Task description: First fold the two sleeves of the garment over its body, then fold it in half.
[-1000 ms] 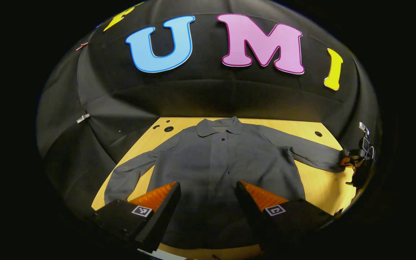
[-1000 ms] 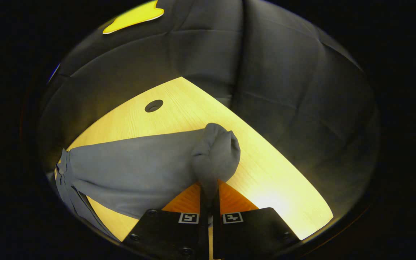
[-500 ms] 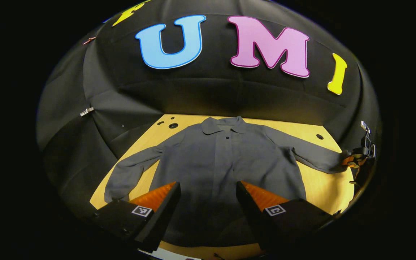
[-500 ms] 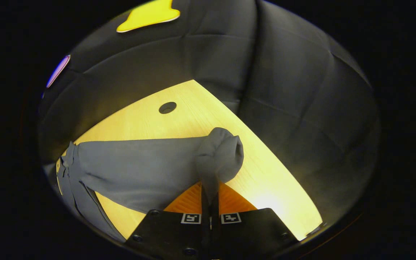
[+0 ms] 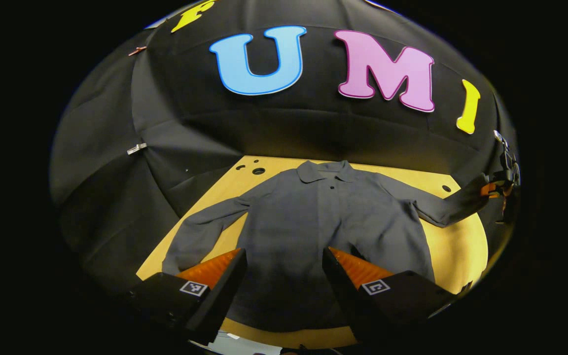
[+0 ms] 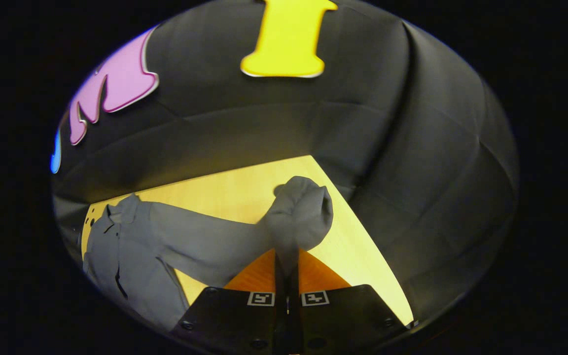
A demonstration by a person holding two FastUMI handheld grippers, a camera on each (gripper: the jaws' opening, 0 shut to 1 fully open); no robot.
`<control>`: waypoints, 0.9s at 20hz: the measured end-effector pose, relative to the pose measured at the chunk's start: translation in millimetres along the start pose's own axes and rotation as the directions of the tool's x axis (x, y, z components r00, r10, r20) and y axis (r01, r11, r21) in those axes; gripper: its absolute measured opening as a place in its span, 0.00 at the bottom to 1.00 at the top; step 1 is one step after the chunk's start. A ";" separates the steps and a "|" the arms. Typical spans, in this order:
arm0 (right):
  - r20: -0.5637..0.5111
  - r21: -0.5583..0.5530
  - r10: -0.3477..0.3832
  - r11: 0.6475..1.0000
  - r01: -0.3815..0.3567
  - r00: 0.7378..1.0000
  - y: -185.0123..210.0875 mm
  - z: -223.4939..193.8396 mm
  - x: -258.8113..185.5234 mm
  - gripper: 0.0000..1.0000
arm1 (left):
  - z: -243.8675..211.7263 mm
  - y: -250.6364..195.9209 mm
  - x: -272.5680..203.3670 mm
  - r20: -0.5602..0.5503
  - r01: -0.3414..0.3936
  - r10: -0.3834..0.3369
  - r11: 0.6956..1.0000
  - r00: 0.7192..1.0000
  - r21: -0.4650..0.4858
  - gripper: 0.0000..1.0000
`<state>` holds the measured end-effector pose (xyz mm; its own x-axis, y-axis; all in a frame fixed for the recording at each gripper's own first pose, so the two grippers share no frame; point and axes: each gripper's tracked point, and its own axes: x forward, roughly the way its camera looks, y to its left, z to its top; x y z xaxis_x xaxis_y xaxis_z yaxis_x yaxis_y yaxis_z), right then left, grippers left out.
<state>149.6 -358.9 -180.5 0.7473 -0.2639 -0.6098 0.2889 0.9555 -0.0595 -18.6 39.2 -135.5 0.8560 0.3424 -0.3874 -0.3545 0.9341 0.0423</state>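
garment (image 5: 313,231): dark grey collared button shirt, front up, flat on table, collar toward booth wall | left sleeve (image 5: 205,231): spread flat, angled outward | right sleeve (image 6: 215,241): cuff (image 6: 301,212) bunched, lifted off table

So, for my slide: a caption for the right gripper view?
Right gripper shut on the grey shirt's sleeve cuff, lifting it above the wooden table.

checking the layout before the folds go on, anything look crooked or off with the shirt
Nothing looks damaged. The shirt lies flat and fairly square on the table. One sleeve is lifted, its cuff bunched in the shut right gripper; the other sleeve lies flat. The left gripper hovers open.
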 end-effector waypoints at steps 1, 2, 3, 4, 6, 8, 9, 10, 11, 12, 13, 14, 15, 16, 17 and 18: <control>0.014 -0.024 0.016 1.000 -0.016 1.000 10.4 9.7 -6.6 0.05 | -1.2 9.7 -1.9 0.004 -0.011 0.011 1.000 1.000 -0.008 0.97; 0.029 -0.043 0.036 0.998 -0.035 0.999 21.9 19.2 -16.8 0.05 | -2.2 20.0 -4.2 0.007 -0.022 0.022 1.000 1.000 -0.018 0.98; 0.045 -0.061 0.055 0.997 -0.053 0.997 30.1 29.9 -27.8 0.05 | -4.9 28.8 -4.2 0.007 -0.030 0.030 0.999 1.000 -0.030 0.97; 0.060 -0.081 0.076 0.994 -0.071 0.995 39.7 39.6 -38.4 0.05 | -6.6 37.5 -3.5 0.003 -0.041 0.041 0.998 0.999 -0.043 0.97; 0.078 -0.132 0.115 0.986 -0.105 0.990 55.8 63.4 -61.6 0.05 | -10.1 51.8 -2.9 -0.007 -0.062 0.061 0.995 0.998 -0.075 0.98; 0.098 -0.184 0.163 0.973 -0.143 0.982 73.4 89.0 -80.2 0.05 | -12.5 65.5 -5.6 -0.004 -0.081 0.081 0.991 0.997 -0.103 0.98; 0.101 -0.202 0.193 0.965 -0.170 0.976 83.2 99.7 -90.7 0.05 | -14.7 71.6 -5.8 -0.004 -0.093 0.094 0.989 0.996 -0.114 0.98; 0.103 -0.219 0.221 0.956 -0.195 0.970 95.0 107.6 -99.9 0.05 | -16.4 77.7 -6.8 -0.008 -0.107 0.106 0.986 0.994 -0.125 0.97; 0.102 -0.235 0.249 0.947 -0.220 0.963 108.7 113.4 -108.2 0.05 | -20.8 82.9 -8.6 -0.015 -0.117 0.116 0.984 0.993 -0.138 0.98; 0.096 -0.251 0.276 0.936 -0.245 0.956 130.7 114.6 -110.3 0.05 | -23.9 86.9 -10.7 -0.019 -0.123 0.122 0.981 0.992 -0.152 0.97; 0.092 -0.267 0.301 0.926 -0.268 0.949 148.8 116.5 -115.5 0.05 | -24.3 91.0 -12.1 -0.015 -0.125 0.124 0.978 0.992 -0.166 0.97; 0.088 -0.283 0.324 0.915 -0.288 0.942 169.8 115.0 -115.8 0.05 | -27.4 94.0 -12.5 -0.017 -0.124 0.122 0.976 0.992 -0.177 0.98; 0.082 -0.298 0.349 0.902 -0.312 0.933 190.0 114.3 -121.2 0.05 | -31.0 92.8 -11.7 -0.025 -0.106 0.103 0.977 0.994 -0.187 0.97; 0.073 -0.311 0.378 0.888 -0.339 0.923 211.5 111.4 -126.5 0.05 | -33.6 94.1 -10.5 -0.030 -0.099 0.095 0.975 0.995 -0.197 0.98; 0.061 -0.325 0.405 0.872 -0.366 0.912 236.2 108.3 -128.5 0.05 | -35.2 99.8 -9.7 -0.032 -0.104 0.099 0.974 0.995 -0.203 0.98; 0.047 -0.334 0.431 0.857 -0.392 0.901 260.6 102.2 -126.7 0.05 | -37.9 105.3 -9.3 -0.037 -0.113 0.108 0.971 0.993 -0.209 0.98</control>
<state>191.3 -90.0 -38.0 0.8258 0.1676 -0.5384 -0.2454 0.9665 -0.0755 -78.1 130.5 -162.3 0.7982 0.4369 -0.4147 -0.5197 0.8476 -0.1073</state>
